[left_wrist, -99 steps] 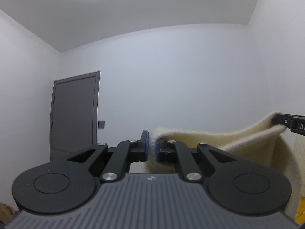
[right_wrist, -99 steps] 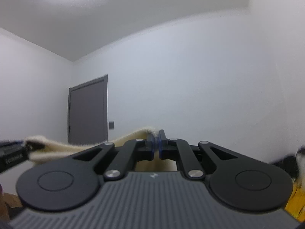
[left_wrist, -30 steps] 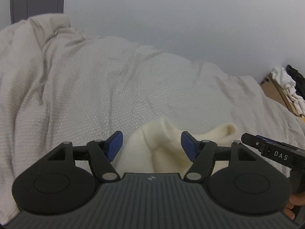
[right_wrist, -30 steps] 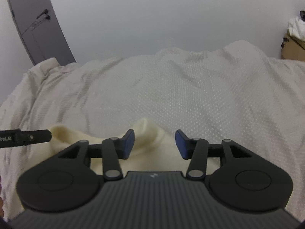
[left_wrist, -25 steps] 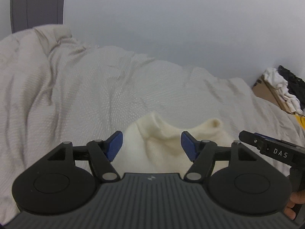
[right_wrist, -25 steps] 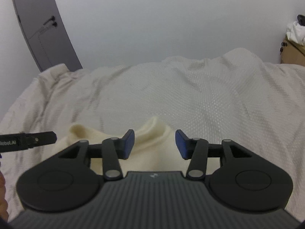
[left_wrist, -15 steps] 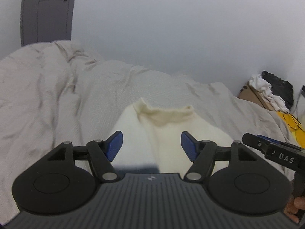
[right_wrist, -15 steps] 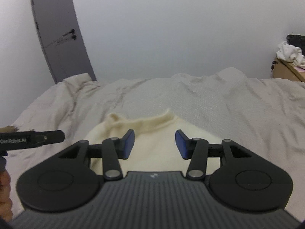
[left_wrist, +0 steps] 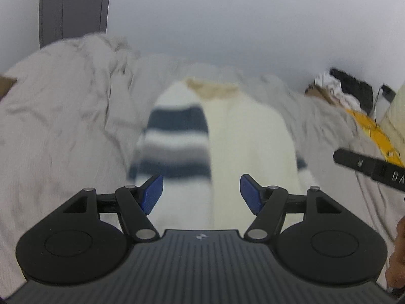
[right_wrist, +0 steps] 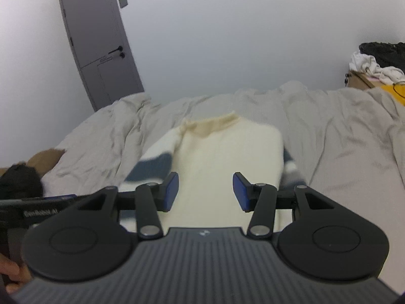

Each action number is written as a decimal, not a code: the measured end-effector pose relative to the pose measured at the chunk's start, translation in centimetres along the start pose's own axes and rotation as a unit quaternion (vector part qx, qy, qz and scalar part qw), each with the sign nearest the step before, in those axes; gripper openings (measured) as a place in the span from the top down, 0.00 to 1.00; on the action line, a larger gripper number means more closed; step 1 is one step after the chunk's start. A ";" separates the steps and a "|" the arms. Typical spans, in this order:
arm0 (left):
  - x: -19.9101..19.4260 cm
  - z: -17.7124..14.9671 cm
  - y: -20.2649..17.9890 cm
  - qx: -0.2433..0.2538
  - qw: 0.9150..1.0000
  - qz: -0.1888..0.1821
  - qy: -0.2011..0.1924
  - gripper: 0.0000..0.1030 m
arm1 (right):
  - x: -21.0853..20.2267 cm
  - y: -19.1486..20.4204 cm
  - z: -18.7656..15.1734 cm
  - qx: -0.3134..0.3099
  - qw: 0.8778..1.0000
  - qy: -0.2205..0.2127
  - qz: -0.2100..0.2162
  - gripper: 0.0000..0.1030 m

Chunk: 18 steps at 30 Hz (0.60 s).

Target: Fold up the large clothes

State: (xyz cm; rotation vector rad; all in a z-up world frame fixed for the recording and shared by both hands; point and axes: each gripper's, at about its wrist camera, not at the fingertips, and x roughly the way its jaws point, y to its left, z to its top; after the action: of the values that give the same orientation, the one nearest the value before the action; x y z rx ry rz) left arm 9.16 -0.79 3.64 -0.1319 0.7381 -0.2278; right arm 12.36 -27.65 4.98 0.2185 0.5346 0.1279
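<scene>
A cream sweater (left_wrist: 243,136) (right_wrist: 227,157) with navy and grey stripes lies flat on the bed, collar at the far end. A striped sleeve (left_wrist: 174,141) lies folded along its left side. My left gripper (left_wrist: 201,195) is open and empty, hovering above the near part of the sweater. My right gripper (right_wrist: 205,191) is open and empty, also above the near part of the sweater. The right gripper's arm shows at the right edge of the left wrist view (left_wrist: 367,164). The left gripper's body shows at the left edge of the right wrist view (right_wrist: 38,209).
The bed is covered by a rumpled beige duvet (left_wrist: 63,126) (right_wrist: 341,139). A grey door (right_wrist: 98,38) stands at the back left. A cardboard box piled with clothes (right_wrist: 374,71) and something yellow (left_wrist: 372,131) are at the right of the bed.
3.3 s ago both grippers were shut on the raised sweater. It now lies flat on the bed, both grippers are open, and they have pulled back toward me, showing the striped sleeve.
</scene>
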 end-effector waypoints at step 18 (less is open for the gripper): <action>-1.6 -12.1 -1.3 0.043 0.997 0.052 0.045 0.46 | 2.2 -1.9 -8.6 0.009 0.998 0.059 0.000 0.51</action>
State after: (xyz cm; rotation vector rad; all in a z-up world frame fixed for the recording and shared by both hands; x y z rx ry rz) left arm -0.40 -2.10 -3.94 -0.0005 0.8202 -0.1666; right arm 9.88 -27.62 -3.77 0.2295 0.6528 0.1361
